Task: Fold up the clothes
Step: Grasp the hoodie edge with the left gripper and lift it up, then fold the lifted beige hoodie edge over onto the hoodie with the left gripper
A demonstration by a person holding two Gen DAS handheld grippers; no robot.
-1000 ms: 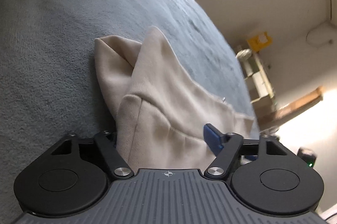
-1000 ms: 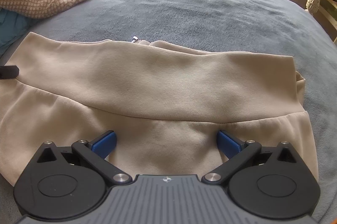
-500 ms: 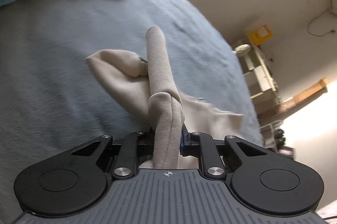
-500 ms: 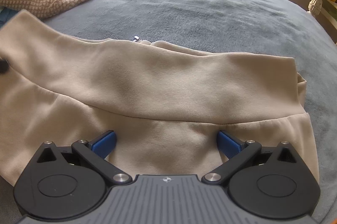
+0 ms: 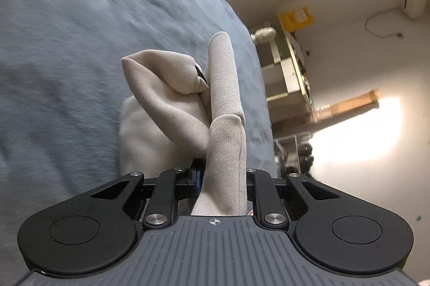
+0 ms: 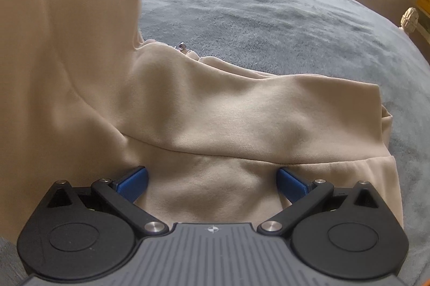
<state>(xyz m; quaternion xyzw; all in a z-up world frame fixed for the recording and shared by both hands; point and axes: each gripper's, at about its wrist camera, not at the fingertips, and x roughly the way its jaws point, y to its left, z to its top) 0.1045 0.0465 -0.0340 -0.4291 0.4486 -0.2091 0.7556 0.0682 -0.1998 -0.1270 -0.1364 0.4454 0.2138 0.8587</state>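
- Pinching a ribbed edge of the beige garment (image 5: 225, 151), the left tool (image 5: 223, 178) lifts it off the blue bed (image 5: 67, 44).
- Right tool (image 6: 212, 178) spread wide over the garment's seam; bare bed beyond.

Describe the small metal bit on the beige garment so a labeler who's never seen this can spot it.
In the right wrist view, start from the blue-grey blanket covering the bed, then find the beige garment spread across it. Follow the garment's far edge to where the lifted fabric meets the flat part: the small shiny metal piece sits there. It is the only glinting hard item on the soft matte cloth.
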